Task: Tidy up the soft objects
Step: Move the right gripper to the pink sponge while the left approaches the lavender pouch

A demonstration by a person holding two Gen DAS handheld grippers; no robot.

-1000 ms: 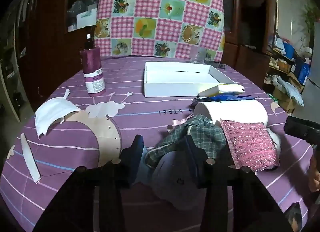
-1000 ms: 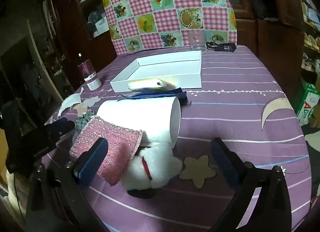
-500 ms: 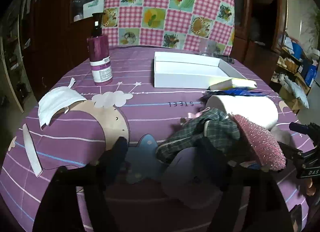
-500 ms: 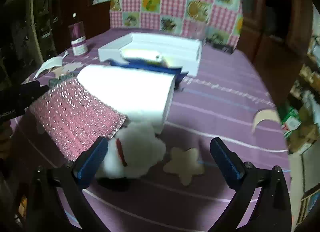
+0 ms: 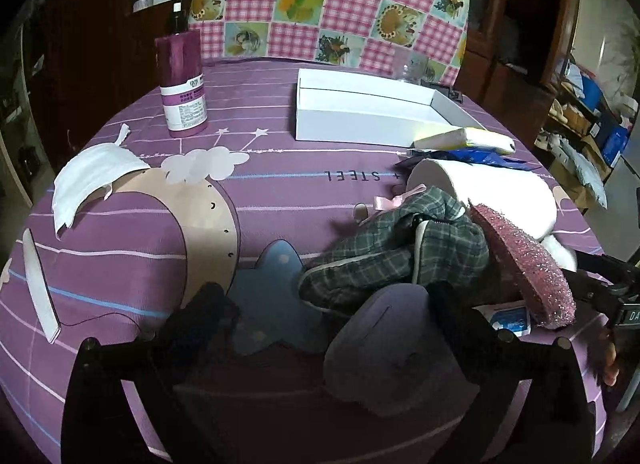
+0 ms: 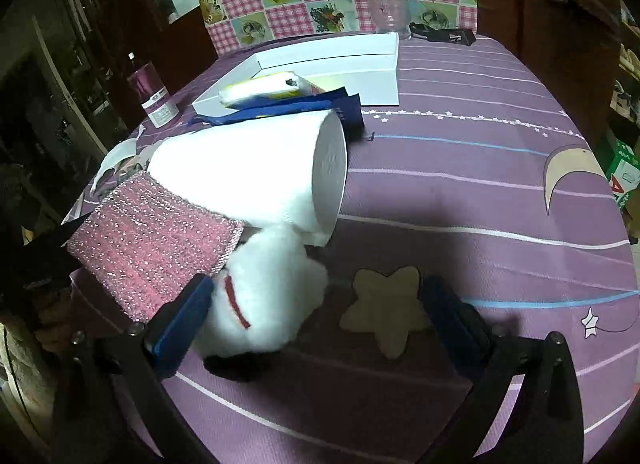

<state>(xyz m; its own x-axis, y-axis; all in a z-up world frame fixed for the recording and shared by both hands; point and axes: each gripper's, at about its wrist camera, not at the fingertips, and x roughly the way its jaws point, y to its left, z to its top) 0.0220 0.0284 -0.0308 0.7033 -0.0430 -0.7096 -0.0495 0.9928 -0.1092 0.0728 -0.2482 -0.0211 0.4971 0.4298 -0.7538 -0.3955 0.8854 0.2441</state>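
- Where the purple-clothed bench [image 5: 280, 191] carries everything, the soft things lie heaped near its front edge.
- White box [image 5: 360, 111]: its visible interior looks bare; a yellow pack [image 5: 468, 139] leans at its corner.
- Paper roll [image 6: 248, 171] lies beside the box, touching the pink sponge [image 6: 156, 244] and white plush [image 6: 264, 288].
- Left tool [image 5: 324, 312]: jaws just opened wide, lilac cloth [image 5: 392, 352] between them, unpressed.
- Right tool [image 6: 316, 316]: spread wide, gripping nothing, the plush just inside one finger.

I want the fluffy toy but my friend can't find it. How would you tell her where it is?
Find the big white paper roll lying on its side on the purple tablecloth. The fluffy white toy sits right at the roll's open end, partly under the sparkly pink pad. It is the only furry thing, with a thin red band.
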